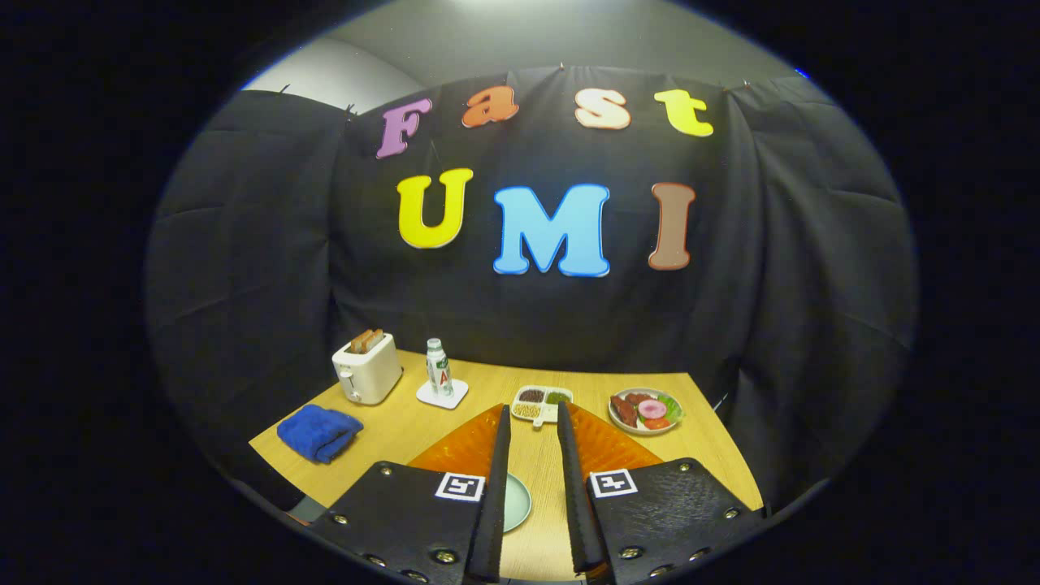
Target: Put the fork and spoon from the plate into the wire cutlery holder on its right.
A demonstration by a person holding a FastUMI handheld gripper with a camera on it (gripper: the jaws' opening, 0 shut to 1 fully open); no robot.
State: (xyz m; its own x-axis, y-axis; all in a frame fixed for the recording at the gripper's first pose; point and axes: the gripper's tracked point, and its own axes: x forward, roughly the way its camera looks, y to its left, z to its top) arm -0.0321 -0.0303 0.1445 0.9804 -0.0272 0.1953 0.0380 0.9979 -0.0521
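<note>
While my two fingers stand apart with a strip of bare wood showing between them, they hold nothing, and my gripper hangs above the near part of the table. The pale green plate lies low and near, just right of my left finger, so that I see only a curved slice of its rim in the gap; the rest is covered by that finger. I cannot tell from here whether a fork or spoon lies on it, and I cannot make out the wire cutlery holder.

Just ahead of my fingertips sits a small white divided dish with dark, green and pale fillings in its sections. To the right of it, farther toward the table's right side, is a round plate of food with reddish slices, a pink round piece and a green leaf. Left of the divided dish a small bottle stands upright on a white square coaster. Farther left, at the far left corner, a cream toaster has toast standing in its slots. Nearer, by the table's left edge, lies a folded blue cloth. Orange translucent panels spread outward beside each of my fingers.
</note>
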